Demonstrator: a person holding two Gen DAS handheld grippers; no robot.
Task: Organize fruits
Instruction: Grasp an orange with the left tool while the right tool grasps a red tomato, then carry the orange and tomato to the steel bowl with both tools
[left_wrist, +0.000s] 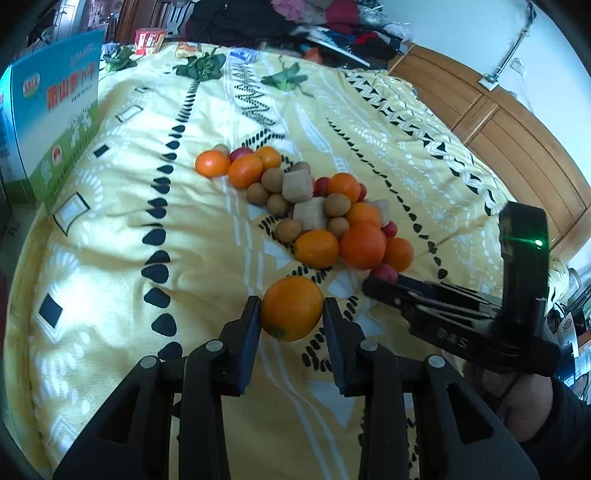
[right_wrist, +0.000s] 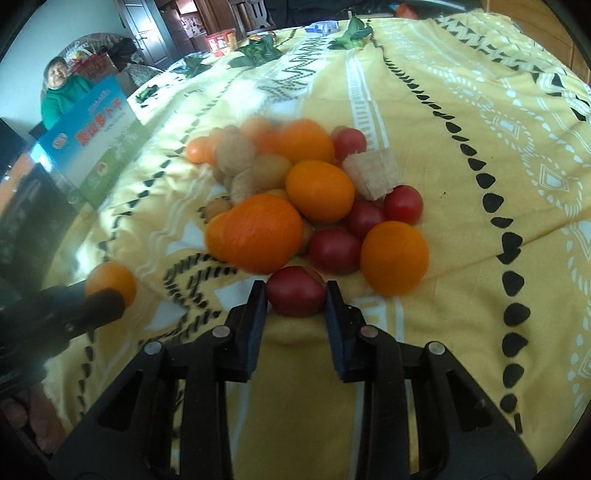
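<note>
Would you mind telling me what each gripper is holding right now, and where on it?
The left gripper holds an orange by its opposite sides. The right gripper holds a small red fruit the same way, at the pile's near edge.

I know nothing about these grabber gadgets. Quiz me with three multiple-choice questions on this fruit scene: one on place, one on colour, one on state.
1. Where does the fruit pile lie?
A. on a yellow patterned cloth
B. in a basket
C. on bare wood

2. What colour is the fruit between the right gripper fingers?
A. green
B. red
C. white

3. What is the left gripper doing?
A. hanging open, holding nothing
B. gripping an orange
C. gripping a box

Answers: 1 A, the yellow cloth spreads beneath it; 2 B, a red fruit sits there; 3 B, the orange touches both fingers.
</note>
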